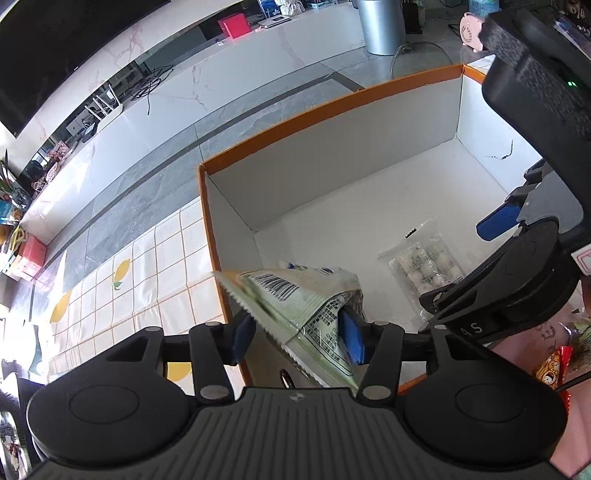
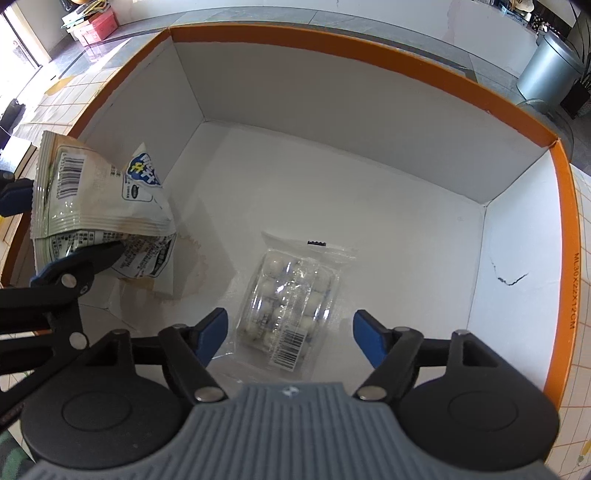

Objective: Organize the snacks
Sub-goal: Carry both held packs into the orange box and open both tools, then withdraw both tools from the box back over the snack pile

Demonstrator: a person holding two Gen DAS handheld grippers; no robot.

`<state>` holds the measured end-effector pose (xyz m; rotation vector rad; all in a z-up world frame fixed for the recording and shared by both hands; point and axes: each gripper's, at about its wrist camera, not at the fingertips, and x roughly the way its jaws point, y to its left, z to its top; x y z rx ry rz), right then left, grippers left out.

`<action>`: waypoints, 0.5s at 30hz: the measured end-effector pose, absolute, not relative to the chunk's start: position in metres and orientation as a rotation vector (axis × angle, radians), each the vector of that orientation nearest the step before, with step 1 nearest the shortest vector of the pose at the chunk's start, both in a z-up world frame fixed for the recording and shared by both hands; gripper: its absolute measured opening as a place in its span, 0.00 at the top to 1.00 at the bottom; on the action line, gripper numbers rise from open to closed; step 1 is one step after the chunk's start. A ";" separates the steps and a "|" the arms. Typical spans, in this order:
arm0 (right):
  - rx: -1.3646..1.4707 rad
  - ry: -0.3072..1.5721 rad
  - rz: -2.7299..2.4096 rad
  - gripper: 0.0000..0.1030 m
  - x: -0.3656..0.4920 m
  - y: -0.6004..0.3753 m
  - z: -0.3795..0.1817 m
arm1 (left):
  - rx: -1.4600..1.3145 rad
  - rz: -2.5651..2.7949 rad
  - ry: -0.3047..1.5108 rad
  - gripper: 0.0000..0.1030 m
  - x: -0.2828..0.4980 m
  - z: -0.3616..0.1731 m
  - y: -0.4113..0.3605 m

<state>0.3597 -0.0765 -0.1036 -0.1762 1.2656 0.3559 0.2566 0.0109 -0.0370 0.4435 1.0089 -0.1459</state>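
An orange-rimmed white cardboard box (image 1: 332,107) (image 2: 369,51) lies below both grippers. My left gripper (image 1: 297,332) (image 2: 70,221) reaches over the box's left wall. A pale green snack bag (image 1: 295,295) (image 2: 92,199) stands between its jaws, lower corner on the box floor. The pads look slightly apart from the bag, so the gripper is open. A clear packet of white round sweets (image 2: 291,295) (image 1: 424,266) lies flat on the box floor. My right gripper (image 2: 290,328) hangs open just above it, one pad on each side, without touching.
The box stands on a tiled cloth with lemon prints (image 1: 122,288). Its floor has a brown stain (image 2: 192,273) and its right wall a small tear (image 2: 511,280). A red snack wrapper (image 1: 554,369) shows near a hand. A metal bin (image 1: 380,26) stands far off.
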 end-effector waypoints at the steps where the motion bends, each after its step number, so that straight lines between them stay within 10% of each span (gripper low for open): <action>1: -0.179 1.264 0.350 0.24 0.362 -0.078 -0.100 | 0.435 -0.155 1.003 0.32 0.254 -0.035 0.011; 15: -0.211 1.077 0.326 0.17 0.321 -0.083 -0.038 | 0.364 -0.076 0.837 0.18 0.209 0.011 0.020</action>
